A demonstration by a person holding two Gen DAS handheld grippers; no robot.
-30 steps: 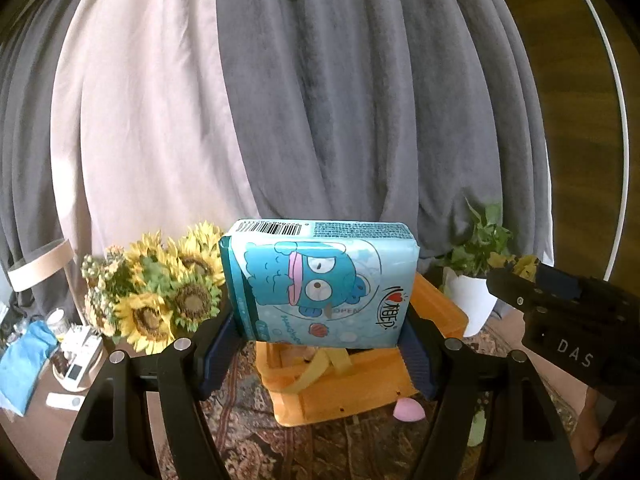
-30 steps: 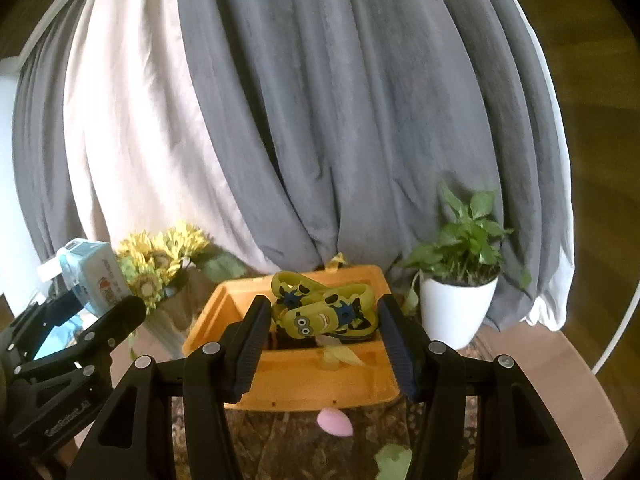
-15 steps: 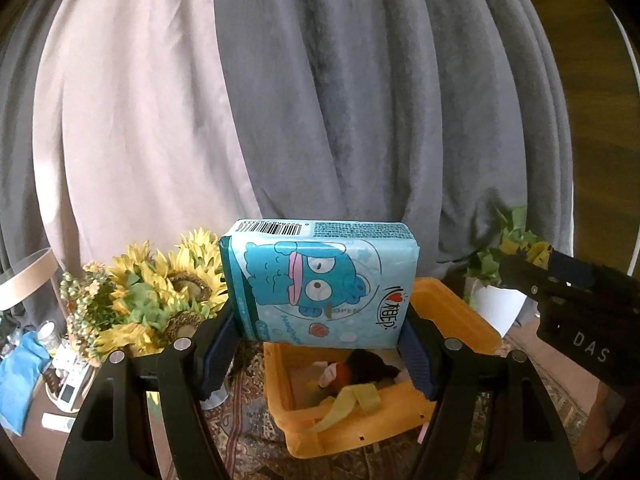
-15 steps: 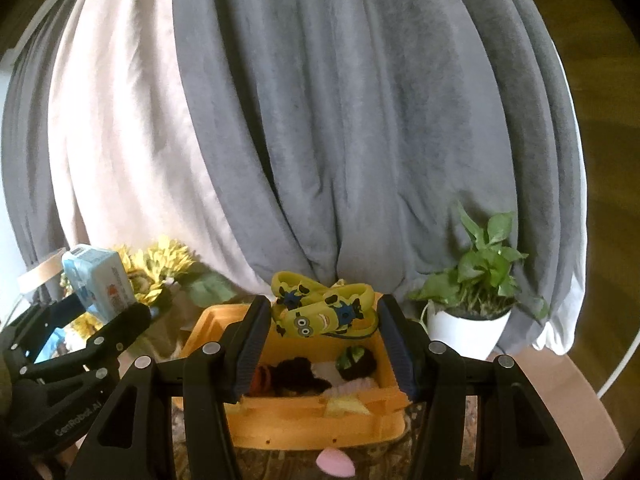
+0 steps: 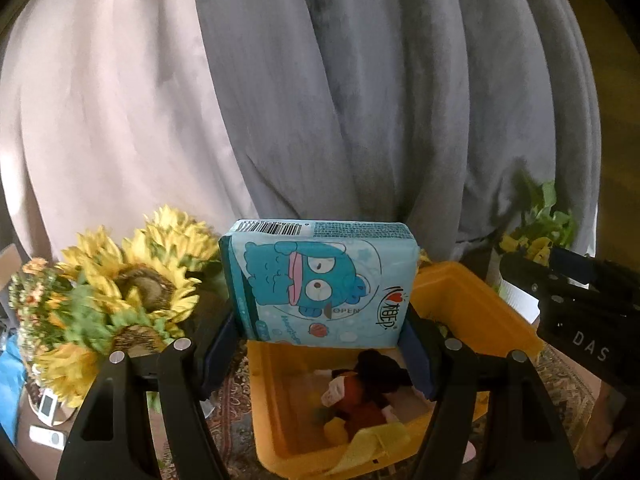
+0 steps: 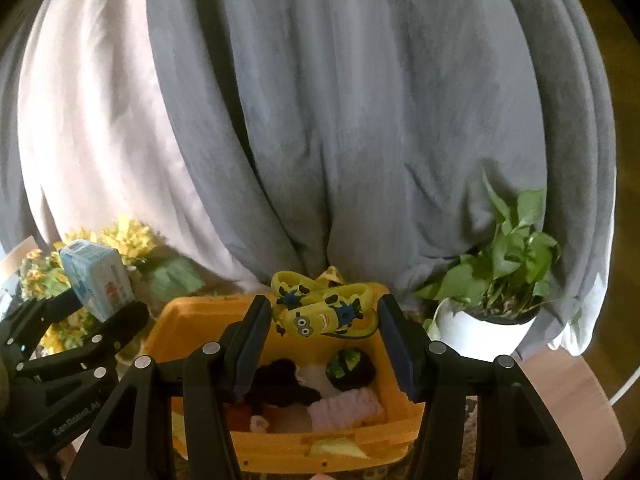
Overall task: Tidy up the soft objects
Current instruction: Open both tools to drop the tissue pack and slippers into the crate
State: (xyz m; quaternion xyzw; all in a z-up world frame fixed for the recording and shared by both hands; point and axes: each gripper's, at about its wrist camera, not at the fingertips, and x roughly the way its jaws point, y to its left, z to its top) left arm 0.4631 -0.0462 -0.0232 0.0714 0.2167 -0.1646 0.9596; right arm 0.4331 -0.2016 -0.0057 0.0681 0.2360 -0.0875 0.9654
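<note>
My left gripper [image 5: 320,336] is shut on a blue tissue pack [image 5: 320,280] with a cartoon fish, held upright above the left rim of the orange bin [image 5: 472,300]. My right gripper [image 6: 324,332] is shut on a pair of yellow Minion slippers [image 6: 324,312], held over the back of the same bin [image 6: 188,320]. Inside the bin lie a black and red plush toy [image 5: 360,392], a pink towel [image 6: 344,412] and a dark green ball [image 6: 350,364]. The left gripper with the tissue pack [image 6: 96,276] shows at the left of the right wrist view.
Sunflowers [image 5: 132,292] stand left of the bin. A potted green plant in a white pot [image 6: 492,280] stands to its right. Grey and cream curtains [image 6: 320,120] hang behind. A patterned rug [image 5: 232,412] lies under the bin.
Both grippers have moved forward and higher over the bin, and its contents now show. Both grips are unchanged.
</note>
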